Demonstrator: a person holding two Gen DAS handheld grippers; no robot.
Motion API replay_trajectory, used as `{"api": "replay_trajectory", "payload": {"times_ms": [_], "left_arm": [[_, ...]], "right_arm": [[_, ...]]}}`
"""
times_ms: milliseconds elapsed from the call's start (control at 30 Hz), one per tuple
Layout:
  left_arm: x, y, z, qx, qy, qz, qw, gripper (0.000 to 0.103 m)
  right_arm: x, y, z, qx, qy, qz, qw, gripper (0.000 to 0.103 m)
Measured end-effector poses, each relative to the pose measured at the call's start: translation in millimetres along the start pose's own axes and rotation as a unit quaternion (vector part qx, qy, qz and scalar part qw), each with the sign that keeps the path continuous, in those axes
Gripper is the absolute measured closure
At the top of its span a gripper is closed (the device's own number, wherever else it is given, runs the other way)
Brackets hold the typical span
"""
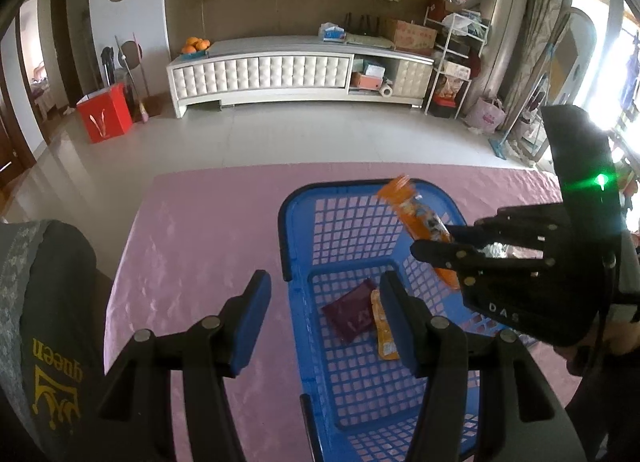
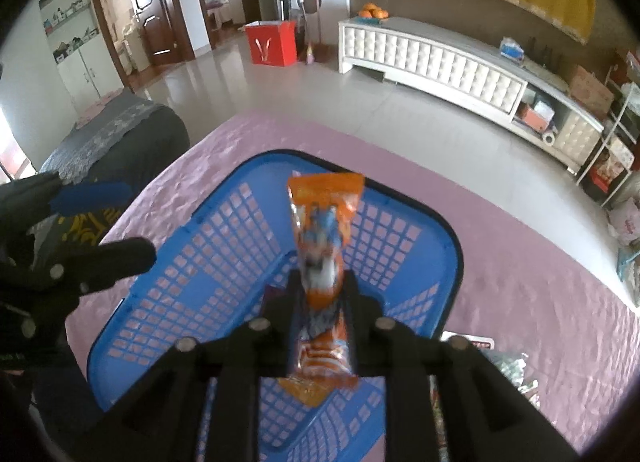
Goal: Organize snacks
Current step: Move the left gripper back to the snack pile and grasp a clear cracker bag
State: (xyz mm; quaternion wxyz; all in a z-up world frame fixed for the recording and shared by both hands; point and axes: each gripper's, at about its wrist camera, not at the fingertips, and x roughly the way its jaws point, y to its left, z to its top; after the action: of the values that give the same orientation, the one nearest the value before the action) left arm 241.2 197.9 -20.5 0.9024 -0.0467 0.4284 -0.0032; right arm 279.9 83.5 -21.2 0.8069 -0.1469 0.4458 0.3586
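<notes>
Nearest the left wrist camera, the left gripper [image 1: 326,316] hangs with its jaws spread and nothing between them, straddling the near-left rim of a blue plastic basket [image 1: 294,222] that sits on a surface covered in a pink cloth [image 1: 192,222]. On the basket's lattice floor lie two snacks already put away: a dark maroon packet [image 1: 352,316] and, touching its right edge, a small orange sachet [image 1: 384,336]. Just beyond and higher, the right gripper [image 2: 320,294] reaches in from the right, its jaws set narrowly to either side of a long orange snack packet [image 2: 322,238]; the packet hangs over the basket's middle, apparently so that it will drop inside. Whether the pads press on the wrapper or have let go cannot be told, since the wrapper is blurred there. In the right wrist view more wrappers [image 2: 500,362] at the basket's right are cut off by the frame and too indistinct to name. A dark cushion [image 1: 52,322] printed with gold lettering sits at the left edge. Far across the tiled floor stands a white cabinet [image 1: 260,74].
</notes>
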Motion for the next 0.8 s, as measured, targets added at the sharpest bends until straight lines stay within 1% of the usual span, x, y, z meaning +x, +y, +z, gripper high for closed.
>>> {"api": "replay_trajectory", "payload": {"times_ms": [33,67,100,167,233,300,400,467,567,700,733,767,800], "left_arm": [[1,0,0,0.001,0.002,0.002,1.0000,0.049],[2,0,0,0.002,0.004,0.004,1.0000,0.049],[2,-2,-1,0.003,0.005,0.005,1.0000,0.049],[1,-6,0,0.007,0.006,0.007,0.9999,0.049],[-5,-10,0,0.012,0.005,0.008,0.9999,0.049],[-14,-14,0,0.016,-0.001,0.010,0.9998,0.049],[-26,-21,-1,0.017,-0.009,0.008,0.9998,0.049],[-36,-28,-3,0.017,-0.012,0.002,0.9998,0.049],[-53,-43,-4,0.033,-0.021,0.007,0.9992,0.049],[-80,-64,-7,0.048,-0.039,0.007,0.9980,0.048],[-88,-70,-8,0.052,-0.045,0.006,0.9977,0.045],[-94,-76,-8,0.055,-0.051,0.006,0.9972,0.036],[-100,-80,-9,0.060,-0.057,0.005,0.9965,0.034]], "right_arm": [[0,-4,0,0.010,0.001,-0.002,1.000,0.048],[-1,-8,-1,0.016,0.000,-0.006,1.000,0.030],[-4,-11,-3,0.024,-0.006,-0.011,1.000,0.026],[-13,-16,-8,0.037,-0.017,-0.016,0.999,0.026],[-25,-24,-13,0.054,-0.019,-0.006,0.998,0.025],[-36,-26,-19,0.062,-0.022,-0.006,0.998,0.025],[-57,-27,-28,0.064,-0.031,-0.016,0.997,0.025],[-76,-28,-34,0.065,-0.041,-0.030,0.997,0.025],[-104,-26,-41,0.068,-0.062,-0.045,0.995,0.025],[-137,-24,-52,0.067,-0.080,-0.050,0.993,0.025],[-146,-22,-55,0.063,-0.084,-0.054,0.993,0.025],[-154,-21,-59,0.059,-0.089,-0.060,0.992,0.025],[-162,-20,-61,0.057,-0.094,-0.067,0.992,0.025]]}}
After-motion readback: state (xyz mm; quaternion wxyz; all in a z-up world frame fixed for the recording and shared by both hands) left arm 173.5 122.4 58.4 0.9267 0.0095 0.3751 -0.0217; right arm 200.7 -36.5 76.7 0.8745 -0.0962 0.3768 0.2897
